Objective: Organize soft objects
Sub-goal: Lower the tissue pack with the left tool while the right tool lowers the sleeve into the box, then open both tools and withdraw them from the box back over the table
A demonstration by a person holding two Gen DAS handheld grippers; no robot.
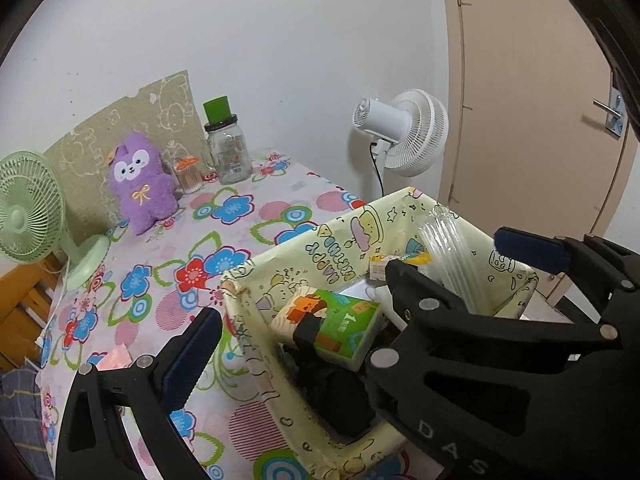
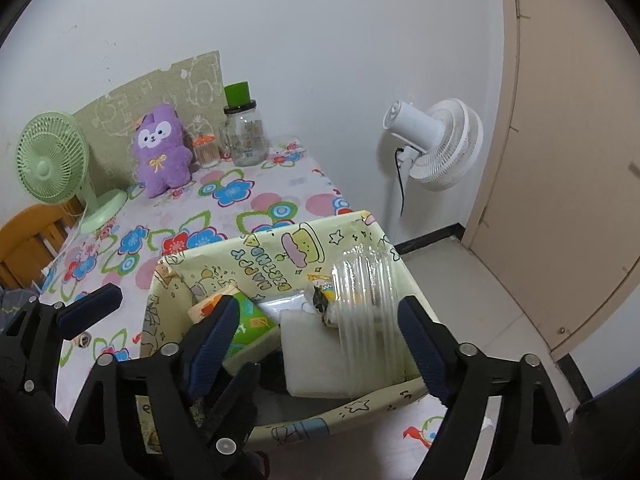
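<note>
A purple plush toy [image 1: 141, 184] sits upright at the back of the floral table, against a green board; it also shows in the right wrist view [image 2: 162, 151]. A yellow cartoon-print box [image 1: 320, 240] [image 2: 256, 256] stands at the table's near right corner. It holds a green tissue pack [image 1: 332, 324] [image 2: 248, 320], a white foam block [image 2: 316, 356], clear plastic packaging [image 2: 364, 308] and dark items. My left gripper [image 1: 348, 304] is open and empty, its jaws spread over the box. My right gripper [image 2: 316, 340] is open and empty above the box.
A green desk fan [image 1: 28, 216] [image 2: 56, 160] stands at the table's left. A glass jar with a green lid [image 1: 228, 148] and a small cotton-swab jar [image 1: 189, 174] stand beside the plush. A white fan [image 1: 408, 132] is by the wall; a door [image 1: 540, 100] is right.
</note>
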